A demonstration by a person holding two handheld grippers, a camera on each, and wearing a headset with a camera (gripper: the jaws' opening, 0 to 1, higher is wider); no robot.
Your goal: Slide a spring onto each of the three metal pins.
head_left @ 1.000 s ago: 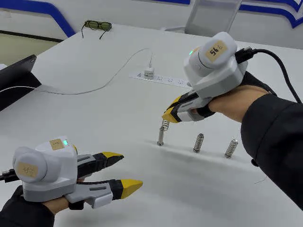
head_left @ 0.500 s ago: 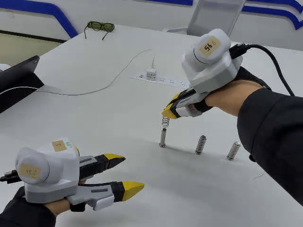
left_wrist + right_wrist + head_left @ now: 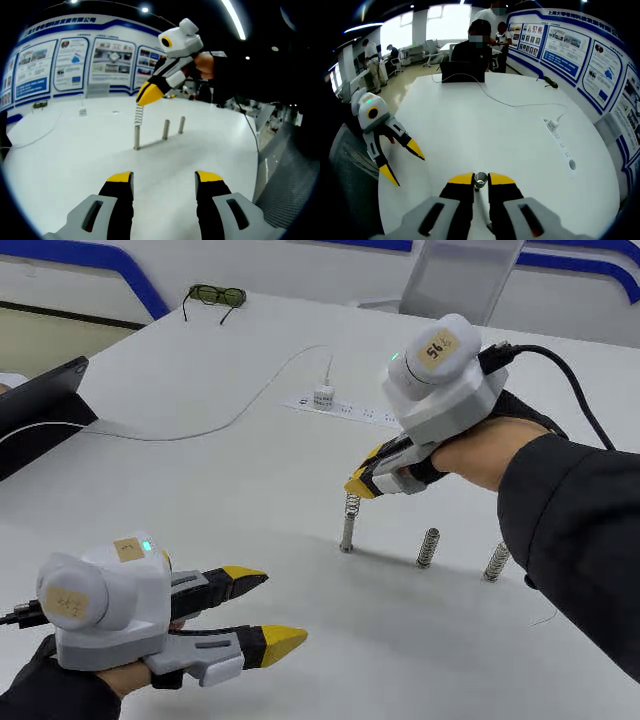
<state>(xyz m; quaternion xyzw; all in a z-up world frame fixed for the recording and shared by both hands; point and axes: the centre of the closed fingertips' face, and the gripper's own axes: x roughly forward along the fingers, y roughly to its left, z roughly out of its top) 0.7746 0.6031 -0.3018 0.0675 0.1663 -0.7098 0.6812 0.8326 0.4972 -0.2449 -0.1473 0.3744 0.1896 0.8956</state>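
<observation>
White table (image 3: 200,490): three metal pins stand upright in a row, well apart from a power strip (image 3: 345,411) with a charger (image 3: 323,395) plugged in, and from dark glasses (image 3: 213,294) near the far edge.
Right claw (image 3: 358,485): clenched on the upper end of a spring (image 3: 352,504) and angled down directly above the leftmost pin (image 3: 346,536); the right gripper view looks straight down the coil pinched between the yellow tips.
Held spring: upright, its lower end meeting the top of the leftmost pin; whether the coils ring the pin's tip cannot be told. The pin's lower shaft is bare metal.
Middle pin (image 3: 428,547): sheathed in a spring of its own from base to top.
Third pin (image 3: 496,561): likewise wrapped in a spring, closest to the person's dark sleeve (image 3: 580,540).
Left claw (image 3: 265,608): released, jaws spread with nothing between them, held low over the table near the person, well apart from the pins and pointing toward them.
</observation>
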